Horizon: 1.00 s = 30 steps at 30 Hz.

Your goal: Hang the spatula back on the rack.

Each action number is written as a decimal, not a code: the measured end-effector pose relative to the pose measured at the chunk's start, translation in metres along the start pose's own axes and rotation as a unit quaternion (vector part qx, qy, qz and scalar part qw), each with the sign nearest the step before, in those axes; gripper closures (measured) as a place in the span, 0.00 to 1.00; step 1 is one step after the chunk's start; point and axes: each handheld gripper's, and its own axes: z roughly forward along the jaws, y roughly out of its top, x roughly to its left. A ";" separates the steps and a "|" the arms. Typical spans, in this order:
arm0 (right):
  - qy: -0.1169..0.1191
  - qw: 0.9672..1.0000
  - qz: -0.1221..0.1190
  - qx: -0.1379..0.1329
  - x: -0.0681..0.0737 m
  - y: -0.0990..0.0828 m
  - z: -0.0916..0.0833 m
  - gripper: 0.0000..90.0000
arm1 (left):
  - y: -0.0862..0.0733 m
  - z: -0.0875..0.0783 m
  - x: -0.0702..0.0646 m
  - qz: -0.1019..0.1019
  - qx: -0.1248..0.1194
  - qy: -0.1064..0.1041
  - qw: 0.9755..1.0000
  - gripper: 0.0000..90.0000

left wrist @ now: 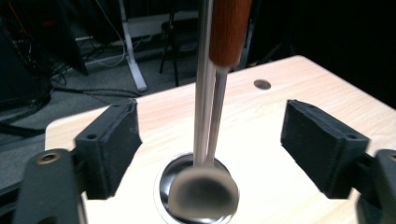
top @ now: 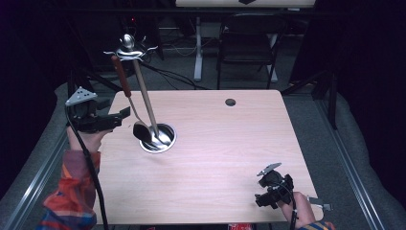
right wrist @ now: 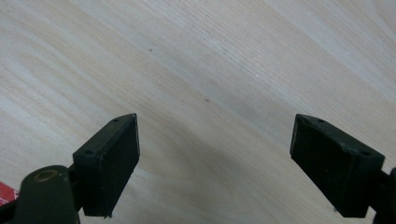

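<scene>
— Two utensils stand in the cup (top: 158, 139): a ladle (top: 130, 98) with a red-brown wooden grip, and a plain steel tool (top: 146, 98) beside it. Where exactly?

— The cup is a shiny steel one, sunk into or set on the surface (top: 215, 158) toward its left side. Both utensils lean up and to the left, handles nearly touching near the top; the ladle's dark bowl rests at the cup's rim.

— How would the ladle handle?

— Stiff and light, I'd judge. The thin metal neck looks slick, so I'd take it on the wooden grip, where the pads can bite. Lift it carelessly and the steel tool may tip or the cup may rattle.

— And the tongs?

— The left tongs (top: 117, 118) are spread wide, just left of the utensils and holding nothing. In the left gripper view the two shafts rise between the pads (left wrist: 112, 149) without touching either one.

— The right tongs?

— Right tongs (top: 268, 191) are also spread, empty, hovering over bare wood at the near right corner, well apart from the cup.

— Anything behind?

— A dark chair (top: 249, 43) and cables on the floor beyond the far edge.
</scene>
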 end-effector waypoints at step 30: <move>0.000 1.000 -0.007 0.008 0.000 0.000 -0.002 0.17 | -0.104 0.020 -0.014 0.005 0.143 0.022 0.989 0.01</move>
